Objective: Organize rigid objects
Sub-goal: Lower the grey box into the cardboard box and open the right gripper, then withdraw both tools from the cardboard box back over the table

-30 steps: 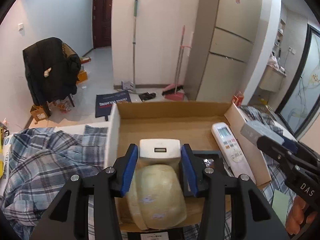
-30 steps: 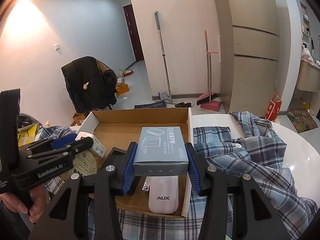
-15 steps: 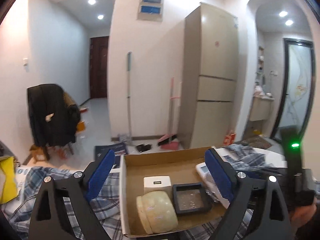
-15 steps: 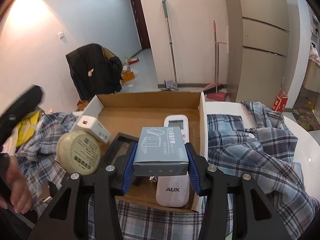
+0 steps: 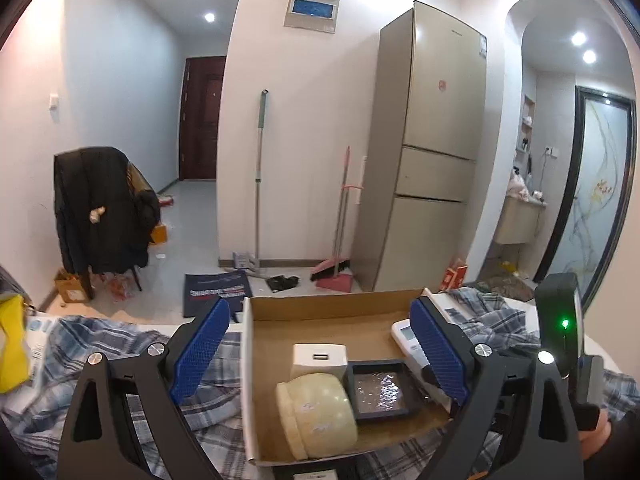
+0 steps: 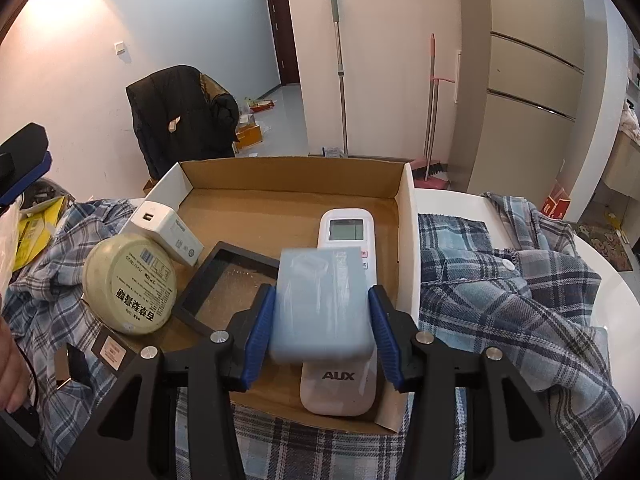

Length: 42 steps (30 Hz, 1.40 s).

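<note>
Left wrist view: the left hand-held gripper [image 5: 320, 354] stands wide open with nothing between its blue pads, raised above the shallow brown cardboard box [image 5: 320, 308]. In the box lie a pale cream round tin [image 5: 320, 420] on its side, a white square charger block [image 5: 319, 360] just behind it, a small black square tray [image 5: 382, 390] beside the tin, and a white remote control [image 5: 404, 332] partly hidden by the right-hand pad. The box sits on a blue plaid cloth [image 5: 100, 356].

Right wrist view: the right hand-held gripper [image 6: 322, 326] is opening; a blurred light-blue rectangular carton [image 6: 320, 304] sits between the pads, which appear just clear of its sides, above the white remote control [image 6: 346, 228]. The tin [image 6: 130, 284], charger block [image 6: 168, 232] and black tray [image 6: 228, 284] lie to the left. A white round counter [image 6: 600, 280] shows beyond the cloth [image 6: 500, 300].
</note>
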Each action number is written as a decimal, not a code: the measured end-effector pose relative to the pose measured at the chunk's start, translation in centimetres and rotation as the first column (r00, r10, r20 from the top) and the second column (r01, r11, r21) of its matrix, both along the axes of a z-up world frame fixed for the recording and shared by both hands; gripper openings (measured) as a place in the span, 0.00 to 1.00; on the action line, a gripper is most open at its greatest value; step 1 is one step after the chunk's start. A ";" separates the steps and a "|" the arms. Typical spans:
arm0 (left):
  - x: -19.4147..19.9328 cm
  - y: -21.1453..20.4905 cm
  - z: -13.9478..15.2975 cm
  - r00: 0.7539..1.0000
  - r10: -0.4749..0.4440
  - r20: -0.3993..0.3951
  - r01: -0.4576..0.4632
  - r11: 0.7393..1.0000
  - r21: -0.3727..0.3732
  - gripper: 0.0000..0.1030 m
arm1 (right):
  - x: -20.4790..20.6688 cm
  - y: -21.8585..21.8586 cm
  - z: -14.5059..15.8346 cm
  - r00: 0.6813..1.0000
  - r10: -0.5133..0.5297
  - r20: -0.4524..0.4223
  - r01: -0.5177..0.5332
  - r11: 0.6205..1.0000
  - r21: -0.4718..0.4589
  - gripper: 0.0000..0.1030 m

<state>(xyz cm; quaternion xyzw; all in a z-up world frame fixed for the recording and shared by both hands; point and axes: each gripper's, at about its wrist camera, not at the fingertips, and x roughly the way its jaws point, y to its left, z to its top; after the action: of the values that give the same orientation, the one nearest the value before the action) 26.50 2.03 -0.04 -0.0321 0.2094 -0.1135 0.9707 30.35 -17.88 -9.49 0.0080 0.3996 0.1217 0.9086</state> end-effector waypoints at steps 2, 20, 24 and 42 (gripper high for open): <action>-0.9 0.2 0.7 1.000 0.014 0.026 -0.015 1.000 0.019 0.90 | -0.4 -0.3 0.8 0.999 -0.029 0.027 0.029 0.999 0.015 0.56; -16.9 0.5 5.7 0.995 0.026 0.101 -0.027 0.999 0.016 0.90 | -15.6 -3.5 11.2 0.956 0.076 0.284 -0.085 0.996 0.020 0.69; -19.1 -0.3 6.4 0.989 0.015 0.150 -0.021 0.999 0.035 0.91 | -17.5 -4.5 10.9 0.960 0.074 0.271 -0.087 0.996 0.036 0.69; -18.6 -3.8 -1.0 0.990 0.007 0.139 -0.020 0.996 0.087 1.00 | -16.8 -6.6 4.7 0.990 -0.012 0.138 0.025 0.995 -0.093 0.73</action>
<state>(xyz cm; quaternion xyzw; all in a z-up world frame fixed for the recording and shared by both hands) 7.88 -1.72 -1.03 0.0175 0.1459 -0.0996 0.9841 13.57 -24.48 -4.75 -0.0397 0.3412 0.0944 0.9344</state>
